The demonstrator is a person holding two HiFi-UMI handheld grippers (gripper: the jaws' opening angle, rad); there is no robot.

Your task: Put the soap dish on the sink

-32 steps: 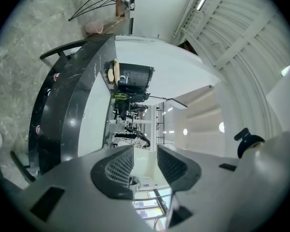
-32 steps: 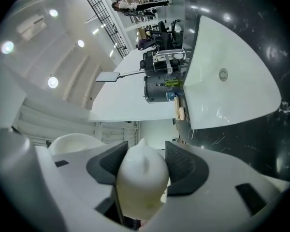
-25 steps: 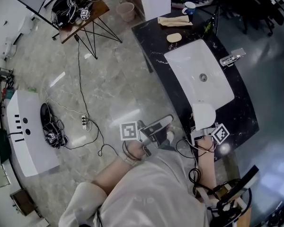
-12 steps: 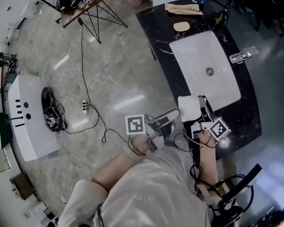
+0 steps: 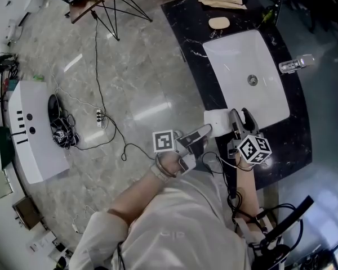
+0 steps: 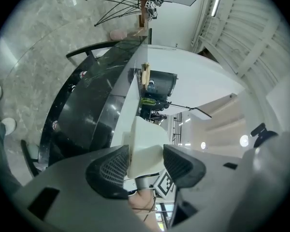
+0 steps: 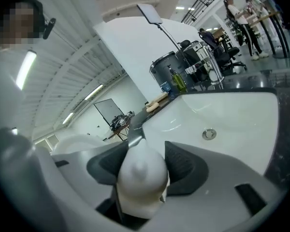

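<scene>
While the left tool [image 6: 140,164] and right tool [image 7: 141,170] clamp the soap dish [image 5: 217,118], it meets the counter [image 5: 187,32] edge.

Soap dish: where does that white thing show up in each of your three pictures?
Head view: soap dish just below centre, at the edge of the black counter.
Left gripper view: dish low centre, between the jaws.
Right gripper view: dish low centre, between the jaws.
Shared landmark: the black counter.

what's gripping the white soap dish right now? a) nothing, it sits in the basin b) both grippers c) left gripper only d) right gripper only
b: the soap dish is clamped between the jaws of the left gripper and of the right gripper, as each gripper's own view shows.
</scene>
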